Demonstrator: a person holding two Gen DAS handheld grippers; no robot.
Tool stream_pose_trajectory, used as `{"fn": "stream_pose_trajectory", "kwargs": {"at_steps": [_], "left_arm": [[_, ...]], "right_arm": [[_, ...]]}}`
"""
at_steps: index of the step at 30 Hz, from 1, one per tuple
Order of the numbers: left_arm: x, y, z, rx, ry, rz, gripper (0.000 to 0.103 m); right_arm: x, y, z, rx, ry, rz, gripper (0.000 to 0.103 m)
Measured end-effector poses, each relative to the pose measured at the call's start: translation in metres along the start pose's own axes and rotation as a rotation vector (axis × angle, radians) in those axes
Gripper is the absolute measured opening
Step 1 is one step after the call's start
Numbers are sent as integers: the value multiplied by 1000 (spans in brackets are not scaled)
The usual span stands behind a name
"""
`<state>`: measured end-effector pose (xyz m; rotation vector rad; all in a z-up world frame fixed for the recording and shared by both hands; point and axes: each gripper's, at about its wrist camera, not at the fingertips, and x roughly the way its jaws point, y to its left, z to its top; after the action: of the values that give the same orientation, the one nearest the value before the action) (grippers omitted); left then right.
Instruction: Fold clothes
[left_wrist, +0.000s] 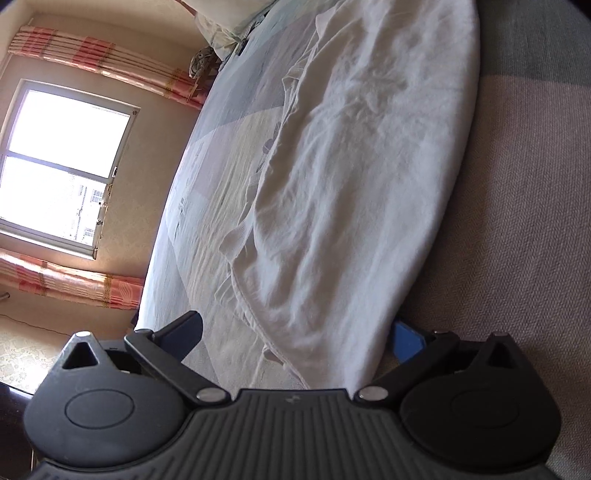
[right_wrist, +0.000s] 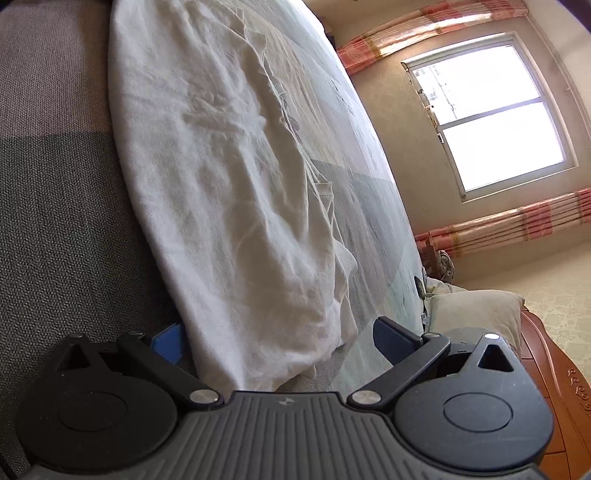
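A wrinkled white garment (left_wrist: 351, 166) lies stretched out lengthwise on the bed, and both views show it (right_wrist: 221, 166). My left gripper (left_wrist: 295, 338) is open at one narrow end of it. Its dark finger sits over the sheet, and its blue-padded finger (left_wrist: 406, 345) is partly hidden under the cloth edge. My right gripper (right_wrist: 280, 339) is open at the opposite end and straddles the cloth there. One blue pad (right_wrist: 168, 343) peeks out beside the fabric. Neither gripper pinches the cloth.
The garment lies where a pale patterned sheet (left_wrist: 221, 173) meets a grey-brown woven blanket (left_wrist: 517, 221) (right_wrist: 55, 184). A pillow (right_wrist: 476, 314) and wooden headboard (right_wrist: 554, 387) are near the right gripper. A window (left_wrist: 62, 162) with pink curtains lies beyond the bed's far edge.
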<state>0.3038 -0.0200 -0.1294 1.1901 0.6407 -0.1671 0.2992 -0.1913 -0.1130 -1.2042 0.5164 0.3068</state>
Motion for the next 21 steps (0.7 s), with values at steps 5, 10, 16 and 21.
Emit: {"fn": "stream_pose_trajectory", "kwargs": {"at_steps": [5, 10, 16, 21], "left_arm": [[1, -13, 37, 23, -122, -6, 102], [7, -14, 50, 56, -186, -15, 102], [18, -11, 13, 158, -82, 67, 102], [19, -23, 14, 257, -97, 113, 103]], "right_arm": [[7, 8, 31, -3, -82, -12, 103], [17, 11, 54, -14, -136, -14, 103], [23, -4, 24, -13, -70, -44, 103], [25, 1, 11, -90, -51, -84, 103]]}}
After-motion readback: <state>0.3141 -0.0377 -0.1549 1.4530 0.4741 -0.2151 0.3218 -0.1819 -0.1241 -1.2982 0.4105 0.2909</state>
